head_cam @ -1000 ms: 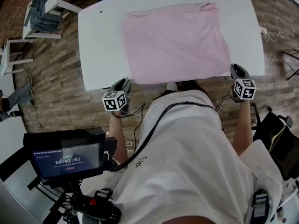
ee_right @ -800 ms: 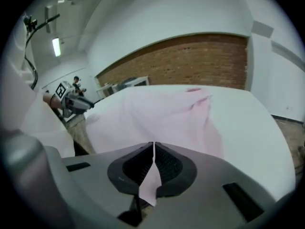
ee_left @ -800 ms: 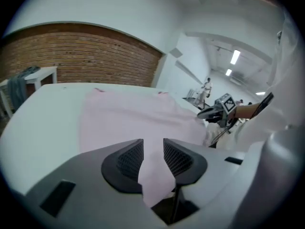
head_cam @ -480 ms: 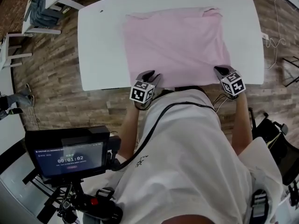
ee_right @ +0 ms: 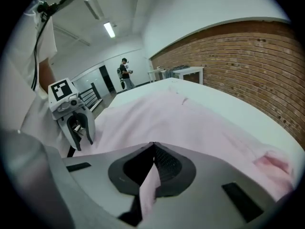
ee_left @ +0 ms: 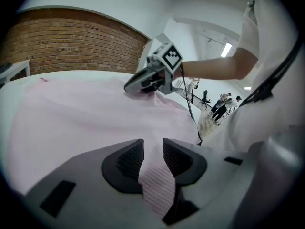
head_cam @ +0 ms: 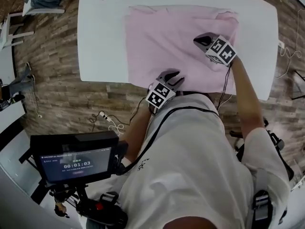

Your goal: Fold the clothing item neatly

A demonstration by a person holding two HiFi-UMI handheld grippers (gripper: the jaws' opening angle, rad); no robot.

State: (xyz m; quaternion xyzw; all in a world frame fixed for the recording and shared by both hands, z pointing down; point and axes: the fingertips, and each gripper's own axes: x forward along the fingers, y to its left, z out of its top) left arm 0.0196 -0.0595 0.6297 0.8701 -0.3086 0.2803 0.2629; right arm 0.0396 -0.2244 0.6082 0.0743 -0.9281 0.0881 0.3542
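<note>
Two tools pinch the pink garment (head_cam: 164, 35) on the white table (head_cam: 102, 42): left tool (head_cam: 175, 75) at its near edge, right tool (head_cam: 198, 39) on a thin fold.

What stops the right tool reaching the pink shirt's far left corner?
Probably nothing, so yes: the pink shirt lies bare between the right tool and that corner. It would drag its pinched cloth along, though.

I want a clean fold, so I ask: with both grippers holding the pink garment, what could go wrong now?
The right gripper pinches only a thin edge of the pink garment; it may slip out. The bunched far right corner could get folded in as a crease.
</note>
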